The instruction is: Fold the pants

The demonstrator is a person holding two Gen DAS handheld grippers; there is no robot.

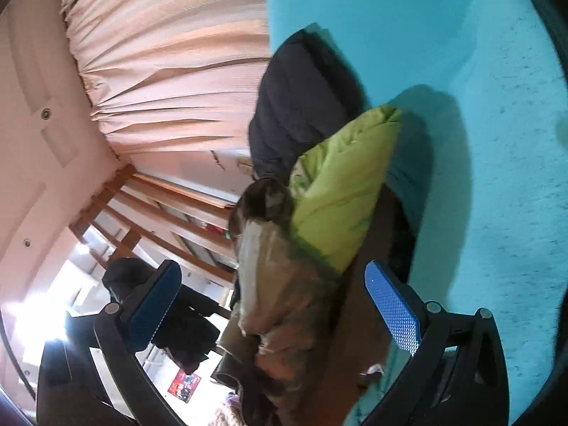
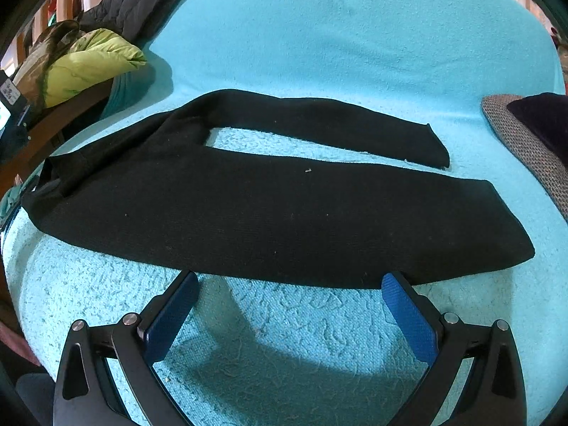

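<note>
Black pants (image 2: 220,202) lie flat on the turquoise blanket (image 2: 319,35), waist at the left, both legs running right with a gap between them. My right gripper (image 2: 289,280) is open and empty, its blue pads just at the near edge of the closer leg. My left gripper (image 1: 273,269) is open and empty, tilted sideways and pointing at a pile of clothes at the bed's edge. The pants do not show in the left wrist view.
A lime-green padded item (image 2: 92,64), a black quilted jacket (image 2: 138,0) and a camouflage garment (image 1: 280,273) are piled at the bed's left edge on a wooden frame (image 2: 53,124). A grey woven cushion (image 2: 525,142) lies at the right. A pink curtain (image 1: 159,71) hangs beyond.
</note>
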